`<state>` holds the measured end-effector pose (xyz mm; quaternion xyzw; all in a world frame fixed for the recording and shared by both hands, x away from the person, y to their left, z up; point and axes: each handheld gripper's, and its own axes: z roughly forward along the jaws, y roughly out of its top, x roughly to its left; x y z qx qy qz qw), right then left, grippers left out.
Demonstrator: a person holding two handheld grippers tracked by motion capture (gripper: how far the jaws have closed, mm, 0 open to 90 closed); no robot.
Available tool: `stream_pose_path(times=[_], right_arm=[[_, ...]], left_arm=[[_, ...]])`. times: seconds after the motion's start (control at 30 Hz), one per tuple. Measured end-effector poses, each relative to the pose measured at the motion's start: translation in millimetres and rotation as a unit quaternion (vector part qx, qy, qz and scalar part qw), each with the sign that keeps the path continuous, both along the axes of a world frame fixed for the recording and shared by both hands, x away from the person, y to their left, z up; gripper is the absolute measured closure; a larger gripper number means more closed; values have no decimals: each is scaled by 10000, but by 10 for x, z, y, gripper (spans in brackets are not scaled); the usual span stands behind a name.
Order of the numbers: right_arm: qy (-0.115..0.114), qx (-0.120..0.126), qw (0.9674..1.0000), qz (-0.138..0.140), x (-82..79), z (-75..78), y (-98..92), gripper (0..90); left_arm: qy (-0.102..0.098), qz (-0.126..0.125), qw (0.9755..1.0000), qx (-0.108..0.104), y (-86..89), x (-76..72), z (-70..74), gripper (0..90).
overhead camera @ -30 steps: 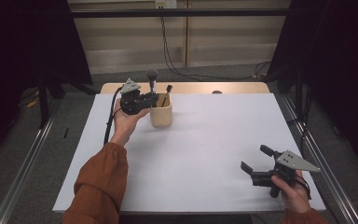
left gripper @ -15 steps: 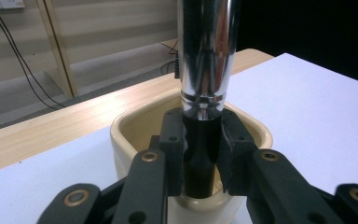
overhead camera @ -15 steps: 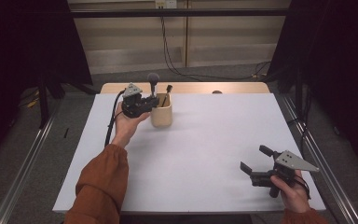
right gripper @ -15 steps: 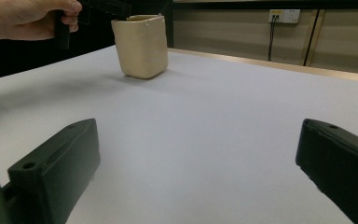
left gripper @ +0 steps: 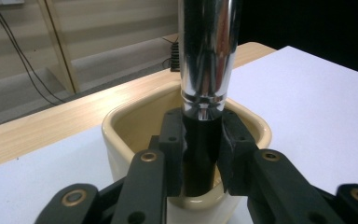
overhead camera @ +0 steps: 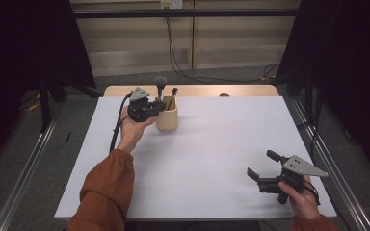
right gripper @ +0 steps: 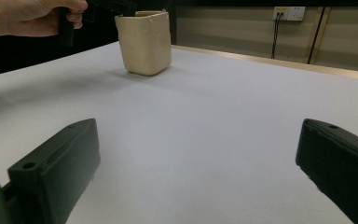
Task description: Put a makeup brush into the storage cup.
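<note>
A cream cup (overhead camera: 167, 118) stands at the back left of the white table (overhead camera: 212, 144). My left gripper (overhead camera: 157, 106) is level at the cup's rim and shut on the black handle of a makeup brush (overhead camera: 160, 82). The brush stands upright, with its lower end inside the cup. In the left gripper view the pads (left gripper: 173, 144) press the handle just below the brush's silver ferrule (left gripper: 208, 51), above the cup (left gripper: 135, 126). A second brush (overhead camera: 173, 91) leans in the cup. My right gripper (overhead camera: 260, 163) rests open near the front right, with nothing between its jaws.
A wooden strip (overhead camera: 241, 90) runs behind the white table surface. Metal rails flank both sides, and cables hang on the back wall. The right gripper view looks across bare table to the cup (right gripper: 144, 42) and the person's left hand (right gripper: 32, 16).
The left gripper and its brush have shifted slightly right over the cup. The right gripper has stayed in place.
</note>
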<state>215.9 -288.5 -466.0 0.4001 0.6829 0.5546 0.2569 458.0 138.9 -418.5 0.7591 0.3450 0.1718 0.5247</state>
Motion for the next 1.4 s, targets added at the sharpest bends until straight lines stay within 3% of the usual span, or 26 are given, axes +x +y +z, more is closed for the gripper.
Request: stream_pose_path(times=[0.1,0.43,0.97,1.03,1.4], right_arm=[[7,17,10000,15,3,-4,1,0],[-6,9,10000,15,0,-1,6,0],[-24,33,10000,-69,17,-20,-35,0],[-23,47,9999,-87,28,-26,-50,0],[-14,34,9999,-95,57,-38,-34,0]], left_arm=[[-19,16,9999,144,-3,-7,-6,689],[-38,86,10000,6,26,-16,16,550],[-72,175,9996,-224,102,-47,79,180],[-126,190,9996,-159,115,-51,94,126],[1,161,9993,-339,177,-108,158,26]])
